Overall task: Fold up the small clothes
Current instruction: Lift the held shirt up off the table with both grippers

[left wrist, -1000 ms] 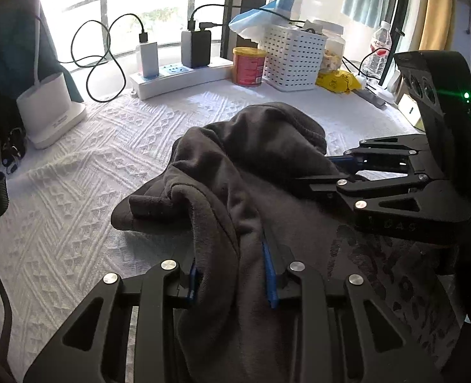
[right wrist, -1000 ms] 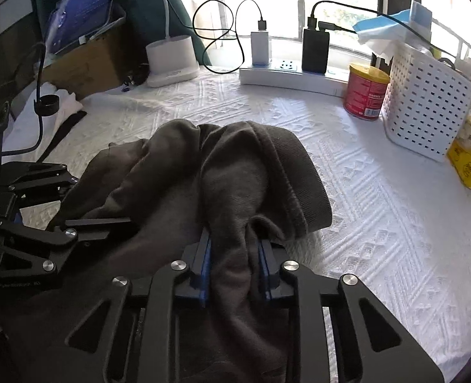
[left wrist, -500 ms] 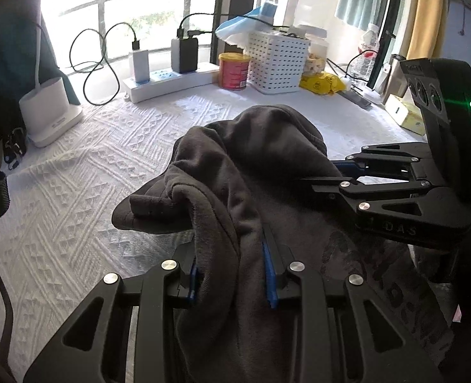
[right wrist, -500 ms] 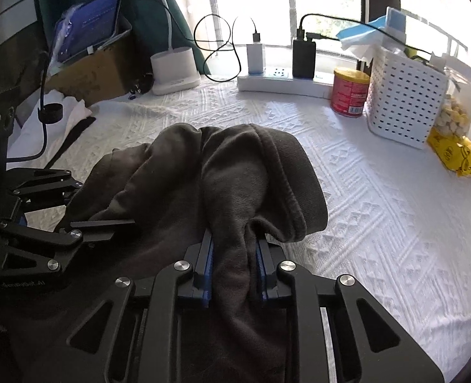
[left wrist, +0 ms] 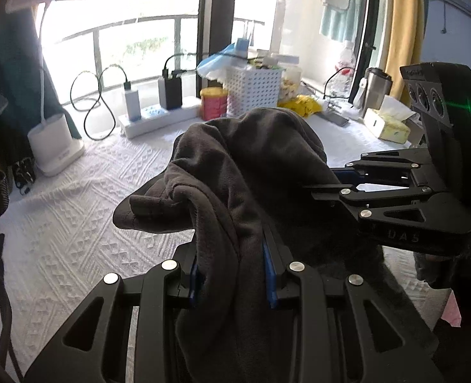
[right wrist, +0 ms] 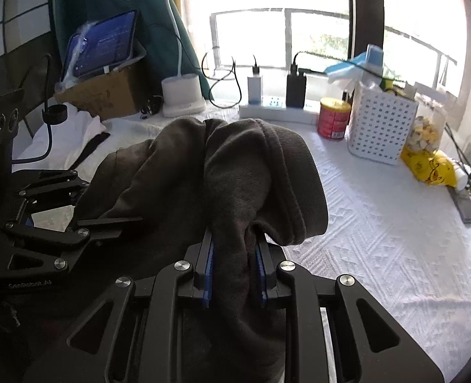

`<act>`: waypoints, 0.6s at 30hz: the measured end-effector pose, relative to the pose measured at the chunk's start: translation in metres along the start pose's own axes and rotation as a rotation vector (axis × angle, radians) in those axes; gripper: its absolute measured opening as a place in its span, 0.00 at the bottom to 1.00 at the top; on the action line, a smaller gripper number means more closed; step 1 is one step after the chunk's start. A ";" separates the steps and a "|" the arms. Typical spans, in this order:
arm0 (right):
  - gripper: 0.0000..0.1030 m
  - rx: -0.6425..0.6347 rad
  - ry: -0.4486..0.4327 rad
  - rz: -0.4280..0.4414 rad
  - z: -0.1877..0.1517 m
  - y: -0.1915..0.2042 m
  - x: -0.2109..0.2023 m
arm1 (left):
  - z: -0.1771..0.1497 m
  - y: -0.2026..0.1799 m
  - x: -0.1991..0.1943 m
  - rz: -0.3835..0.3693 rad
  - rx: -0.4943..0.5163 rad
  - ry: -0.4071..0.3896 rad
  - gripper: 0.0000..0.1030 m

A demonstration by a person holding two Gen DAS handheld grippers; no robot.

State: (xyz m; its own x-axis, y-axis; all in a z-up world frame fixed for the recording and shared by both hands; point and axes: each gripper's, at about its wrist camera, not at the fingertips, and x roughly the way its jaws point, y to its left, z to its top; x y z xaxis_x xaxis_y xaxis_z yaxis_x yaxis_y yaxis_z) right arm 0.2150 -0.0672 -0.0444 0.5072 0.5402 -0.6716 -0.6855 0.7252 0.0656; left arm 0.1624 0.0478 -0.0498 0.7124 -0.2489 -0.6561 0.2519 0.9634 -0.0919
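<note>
Garment [left wrist: 251,172] pinched in both grippers, apparently lifted

— What can't you make out from your left wrist view?
— The lower part of the dark grey garment [left wrist: 254,172] runs off the bottom edge, and its folds cover your left tongs' [left wrist: 234,274] blue pads almost wholly. Your right tongs' [left wrist: 340,178] tips vanish behind the cloth.
— And from your right wrist?
— The garment hides the near edge of the counter [right wrist: 379,233]. The tablet's [right wrist: 103,43] screen text is too small to read. The contents of the white basket [right wrist: 380,124] are mostly masked by its wall, and the window glare washes out whatever lies outside.
</note>
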 end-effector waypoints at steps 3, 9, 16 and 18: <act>0.22 -0.003 -0.025 -0.010 0.000 0.005 -0.012 | 0.002 -0.005 -0.009 0.002 0.016 -0.023 0.28; 0.22 -0.015 -0.065 -0.024 0.000 0.014 -0.034 | 0.002 -0.010 -0.030 -0.008 0.017 -0.070 0.28; 0.22 -0.035 -0.123 -0.051 0.003 0.024 -0.063 | 0.001 -0.017 -0.054 -0.008 0.019 -0.126 0.28; 0.22 -0.043 -0.134 -0.057 0.003 0.027 -0.069 | 0.001 -0.019 -0.061 -0.006 0.023 -0.144 0.28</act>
State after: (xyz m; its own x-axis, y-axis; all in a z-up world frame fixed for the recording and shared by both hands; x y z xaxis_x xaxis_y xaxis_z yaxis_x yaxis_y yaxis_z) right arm 0.1630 -0.0836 0.0066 0.6092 0.5528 -0.5686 -0.6740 0.7387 -0.0039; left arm 0.1146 0.0444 -0.0073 0.7974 -0.2676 -0.5409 0.2702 0.9598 -0.0766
